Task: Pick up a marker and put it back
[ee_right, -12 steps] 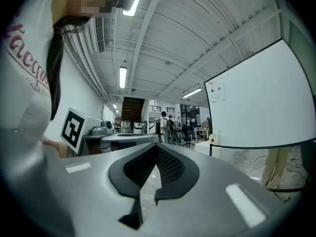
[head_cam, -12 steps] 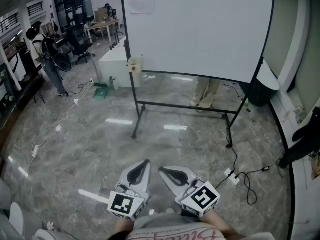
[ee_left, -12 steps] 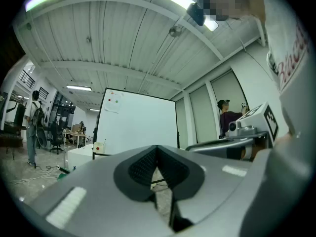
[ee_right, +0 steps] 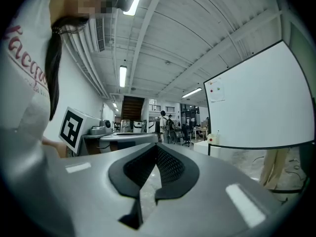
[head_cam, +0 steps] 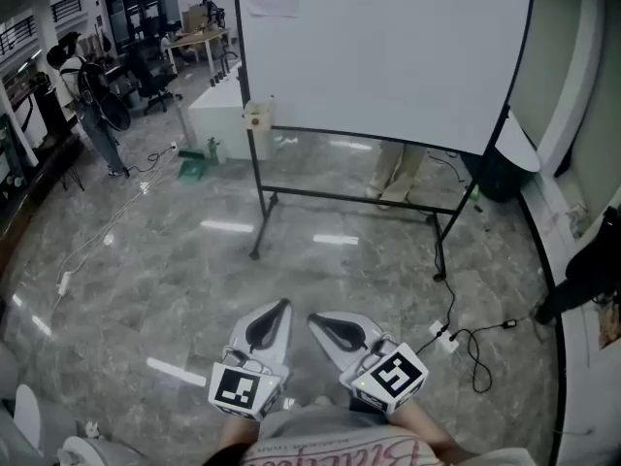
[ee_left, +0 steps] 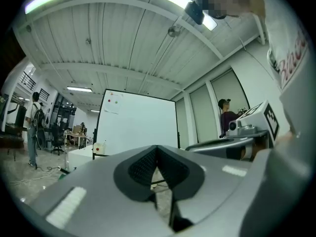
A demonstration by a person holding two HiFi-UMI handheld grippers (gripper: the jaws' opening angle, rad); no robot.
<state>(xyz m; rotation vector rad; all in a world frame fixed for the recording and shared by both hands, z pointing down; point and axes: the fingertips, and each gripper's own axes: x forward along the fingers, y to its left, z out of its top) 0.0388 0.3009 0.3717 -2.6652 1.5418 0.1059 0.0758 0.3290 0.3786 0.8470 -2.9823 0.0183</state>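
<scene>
Head view: large white whiteboard (head_cam: 388, 47) on black wheeled stand well ahead. No marker discernible; probably in small cream box (head_cam: 257, 116) on whiteboard's left post. Well short of whiteboard, left hand-held gripper (head_cam: 277, 311) and right hand-held gripper (head_cam: 320, 324) both pressed together, empty. Walk up, spread jaws before reaching.

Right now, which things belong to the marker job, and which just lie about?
Job: large white whiteboard on black stand; small cream box on its frame; left gripper, right gripper, both shut, empty.
Lying about: white power strip; black cable.
</scene>
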